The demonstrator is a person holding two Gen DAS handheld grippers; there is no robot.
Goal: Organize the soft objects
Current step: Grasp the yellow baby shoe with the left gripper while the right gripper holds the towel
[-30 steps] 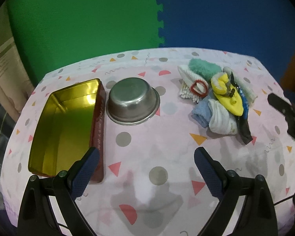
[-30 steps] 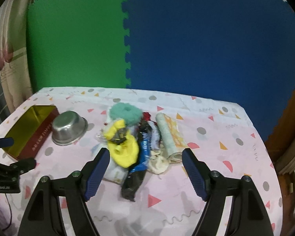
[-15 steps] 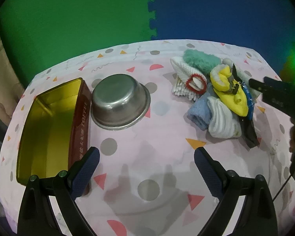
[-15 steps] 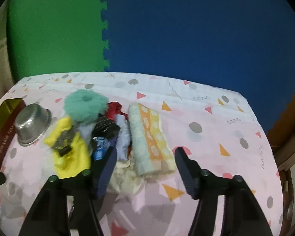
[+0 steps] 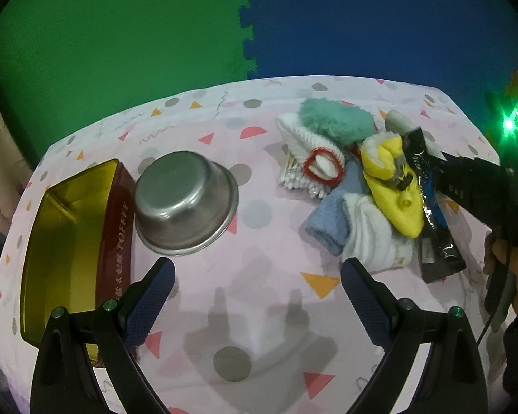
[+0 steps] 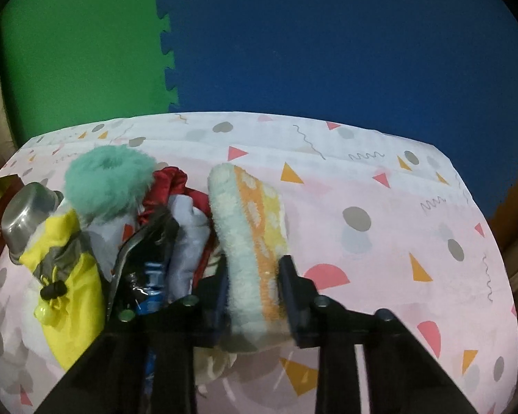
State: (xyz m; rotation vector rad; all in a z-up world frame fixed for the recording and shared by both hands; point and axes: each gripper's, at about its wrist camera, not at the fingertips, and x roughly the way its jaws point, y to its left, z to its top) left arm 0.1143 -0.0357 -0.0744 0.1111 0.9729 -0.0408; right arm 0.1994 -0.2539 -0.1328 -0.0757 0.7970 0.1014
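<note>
Right tongs closing on rolled mint-and-orange fleecy towel at the soft pile's edge.

A second ago hovering wide above the heap, they are now pinching the towel on the pink patterned tabletop; left tongs are waiting apart near the gold-lined rectangular tin, the likely destination.
</note>
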